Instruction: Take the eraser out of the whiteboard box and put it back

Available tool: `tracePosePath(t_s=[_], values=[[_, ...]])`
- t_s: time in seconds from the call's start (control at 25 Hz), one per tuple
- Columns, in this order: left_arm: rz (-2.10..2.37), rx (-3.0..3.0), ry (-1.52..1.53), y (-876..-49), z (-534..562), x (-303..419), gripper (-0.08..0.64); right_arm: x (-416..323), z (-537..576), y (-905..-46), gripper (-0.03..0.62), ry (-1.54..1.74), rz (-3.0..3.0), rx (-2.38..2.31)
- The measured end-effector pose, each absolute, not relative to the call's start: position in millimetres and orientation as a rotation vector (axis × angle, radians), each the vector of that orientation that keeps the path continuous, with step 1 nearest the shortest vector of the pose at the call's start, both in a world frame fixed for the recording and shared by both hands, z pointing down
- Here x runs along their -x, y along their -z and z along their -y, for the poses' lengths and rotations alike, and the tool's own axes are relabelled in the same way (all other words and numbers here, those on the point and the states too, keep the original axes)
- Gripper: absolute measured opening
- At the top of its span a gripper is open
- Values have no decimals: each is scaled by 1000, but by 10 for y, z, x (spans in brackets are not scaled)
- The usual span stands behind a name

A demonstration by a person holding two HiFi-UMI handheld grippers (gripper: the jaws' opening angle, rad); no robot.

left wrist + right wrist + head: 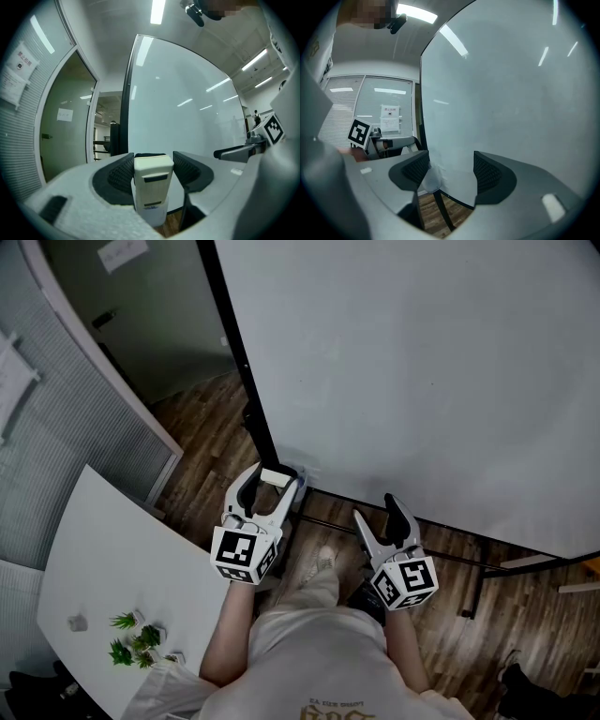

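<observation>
A cream eraser [277, 478] stands upright between the jaws of my left gripper [274, 474], which is shut on it. In the left gripper view the eraser [152, 180] fills the gap between the pads, and its lower end overlaps a translucent white box [155, 219] at the whiteboard's lower left corner. I cannot tell whether that end is inside the box. My right gripper [378, 515] hangs open to the right, level, with nothing between its fingers. Through its jaws the same box [429, 180] shows by the whiteboard [511, 93] edge.
The big whiteboard [422, 362] on a black stand [478, 568] fills the front. A white table [112, 559] with a small plant [136, 638] is at my lower left. A glass partition and doorway lie to the left, wood floor below.
</observation>
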State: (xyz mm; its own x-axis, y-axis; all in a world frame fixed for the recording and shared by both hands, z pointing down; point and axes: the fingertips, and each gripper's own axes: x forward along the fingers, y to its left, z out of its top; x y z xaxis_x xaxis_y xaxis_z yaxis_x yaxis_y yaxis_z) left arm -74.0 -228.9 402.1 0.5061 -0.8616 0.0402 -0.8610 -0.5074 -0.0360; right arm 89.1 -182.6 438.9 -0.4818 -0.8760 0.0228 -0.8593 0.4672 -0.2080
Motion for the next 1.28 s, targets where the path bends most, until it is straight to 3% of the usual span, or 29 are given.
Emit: tracePosePath(t_s=[1.28], values=[[-1566,2795,183,-4402,2348,739,258,-824,1908,-4507,291,349,-2630,1542]])
